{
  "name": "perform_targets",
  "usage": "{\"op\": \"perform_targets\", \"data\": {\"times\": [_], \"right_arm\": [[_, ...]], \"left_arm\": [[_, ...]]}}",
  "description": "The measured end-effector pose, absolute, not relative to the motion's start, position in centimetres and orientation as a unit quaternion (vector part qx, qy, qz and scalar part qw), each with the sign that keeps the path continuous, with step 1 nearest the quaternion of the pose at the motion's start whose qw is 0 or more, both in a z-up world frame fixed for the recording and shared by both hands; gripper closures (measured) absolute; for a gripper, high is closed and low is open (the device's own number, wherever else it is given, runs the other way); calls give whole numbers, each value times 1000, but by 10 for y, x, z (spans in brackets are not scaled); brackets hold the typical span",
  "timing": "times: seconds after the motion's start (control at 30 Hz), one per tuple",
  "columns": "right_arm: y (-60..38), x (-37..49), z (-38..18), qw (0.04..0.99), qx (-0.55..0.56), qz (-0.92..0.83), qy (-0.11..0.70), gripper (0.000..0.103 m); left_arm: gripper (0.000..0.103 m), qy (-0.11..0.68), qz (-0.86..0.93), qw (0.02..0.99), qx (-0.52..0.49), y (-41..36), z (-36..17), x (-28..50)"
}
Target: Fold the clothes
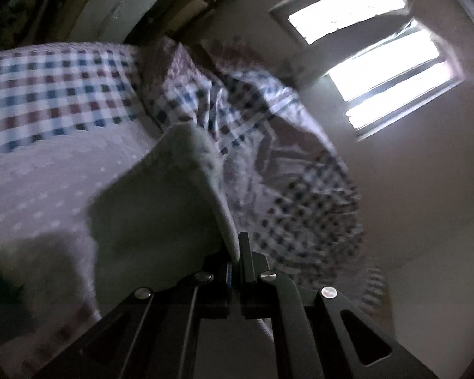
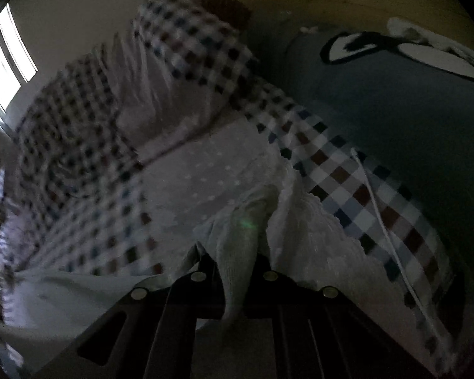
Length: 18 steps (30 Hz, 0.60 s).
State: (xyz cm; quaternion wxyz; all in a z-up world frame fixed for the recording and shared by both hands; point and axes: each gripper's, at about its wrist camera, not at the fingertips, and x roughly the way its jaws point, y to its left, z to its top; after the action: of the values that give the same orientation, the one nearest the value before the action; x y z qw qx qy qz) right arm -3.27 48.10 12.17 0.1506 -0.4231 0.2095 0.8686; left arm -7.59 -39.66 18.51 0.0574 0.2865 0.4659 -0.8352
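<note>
The left gripper [image 1: 235, 252] has its jaws pressed together on an edge of a pale cloth [image 1: 161, 195], which rises from the pinch as a soft, fuzzy flap and bends over toward the bed. The right gripper [image 2: 237, 262] is likewise pinching the same kind of pale fabric, a bunched white fold [image 2: 240, 246] squeezed between its jaws and spilling over the frame of the tool on both sides.

Beyond both pinches lies a bed [image 1: 41, 189] with a whitish, dotted cover, and on it a checked blanket [image 1: 57, 94] in blue, brown and white squares, rumpled toward the wall. A thin white cord [image 2: 379, 218] trails across the checks in the right view, beside a dark blue cushion [image 2: 379, 120] with a white and black print. A bright window [image 1: 379, 60] sits in the wall behind.

As for progress, folding looks barely begun or mid-way through a first fold: the cloth is held up at two points, off the bed, not yet laid flat. What seems left is bringing the held edge over, laying it down and smoothing it. Blur hides the garment's full shape.
</note>
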Motion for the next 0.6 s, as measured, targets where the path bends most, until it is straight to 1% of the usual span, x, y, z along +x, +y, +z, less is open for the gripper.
{"op": "perform_targets", "data": {"times": [0.1, 0.27, 0.43, 0.53, 0.57, 0.6], "right_arm": [[485, -41, 107, 157, -432, 865, 200, 99], [489, -56, 93, 163, -442, 864, 177, 99], [487, -76, 83, 171, -453, 862, 152, 98], [485, -80, 77, 178, -456, 860, 143, 98], [484, -81, 75, 180, -458, 860, 138, 98], [483, -84, 72, 182, -463, 857, 133, 98]], "left_arm": [[102, 443, -837, 68, 314, -382, 160, -149], [101, 399, -841, 90, 354, -357, 116, -235], [101, 378, -837, 98, 383, -352, 72, -278], [100, 371, -841, 79, 386, -352, 62, -290], [97, 368, -843, 71, 386, -352, 61, -293], [87, 366, -845, 62, 386, -353, 59, -297]]}}
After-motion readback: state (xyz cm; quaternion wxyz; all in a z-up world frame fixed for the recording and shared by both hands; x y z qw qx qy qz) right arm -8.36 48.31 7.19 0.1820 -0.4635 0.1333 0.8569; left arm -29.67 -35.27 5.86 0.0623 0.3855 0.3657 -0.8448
